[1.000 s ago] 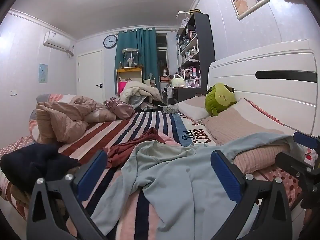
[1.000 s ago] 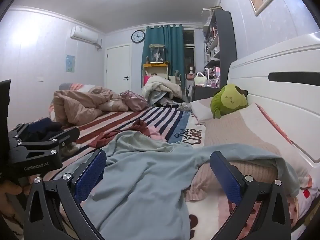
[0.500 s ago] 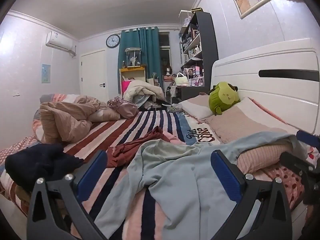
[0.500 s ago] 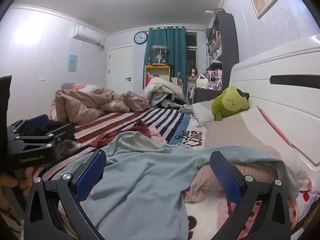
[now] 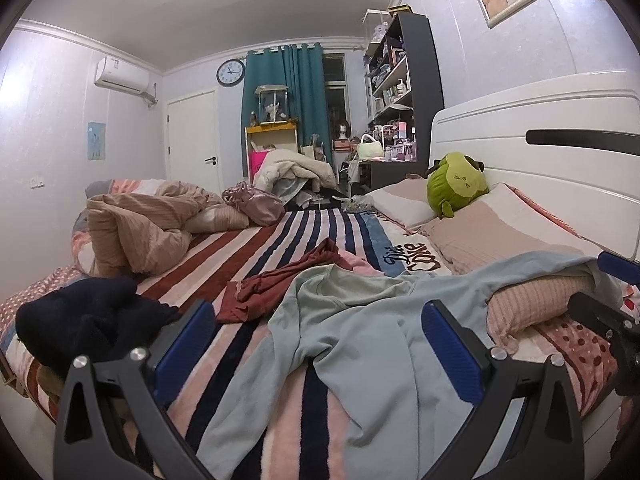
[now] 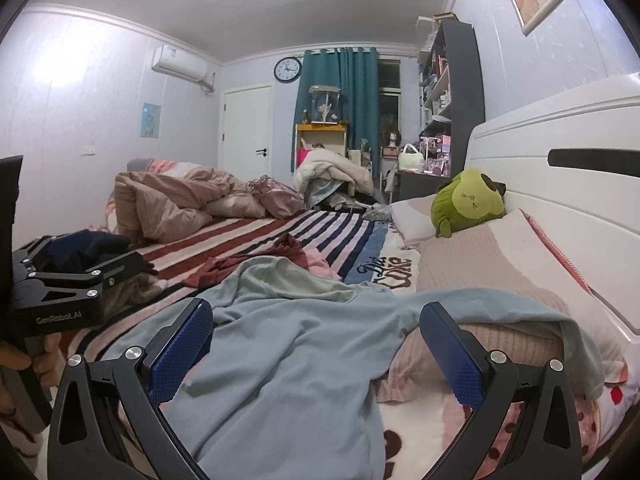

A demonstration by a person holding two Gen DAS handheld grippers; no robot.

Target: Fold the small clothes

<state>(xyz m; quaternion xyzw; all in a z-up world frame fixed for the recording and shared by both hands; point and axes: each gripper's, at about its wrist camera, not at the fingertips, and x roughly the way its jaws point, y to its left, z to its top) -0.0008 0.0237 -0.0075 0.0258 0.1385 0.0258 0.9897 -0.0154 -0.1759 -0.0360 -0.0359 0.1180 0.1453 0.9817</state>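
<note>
Both claws have eased back a little, each spread wide and empty above the bed.
Pale blue top lies rumpled, one sleeve over the pillow; left claw and right claw next need its edges, to flatten it before any fold.

Right gripper: jaws stood wide apart, blue pads empty, hovering over the cloth.
Light-blue top: lay crumpled on bed, one sleeve draped over pink pillow at right.
Red garment: bunched beyond the top, w/ a pink piece just beside it.
Striped blanket: under both.
Left gripper: at left edge, held by a hand; jaw state unclear, prob. apart.
Green plush: against white headboard.
</note>
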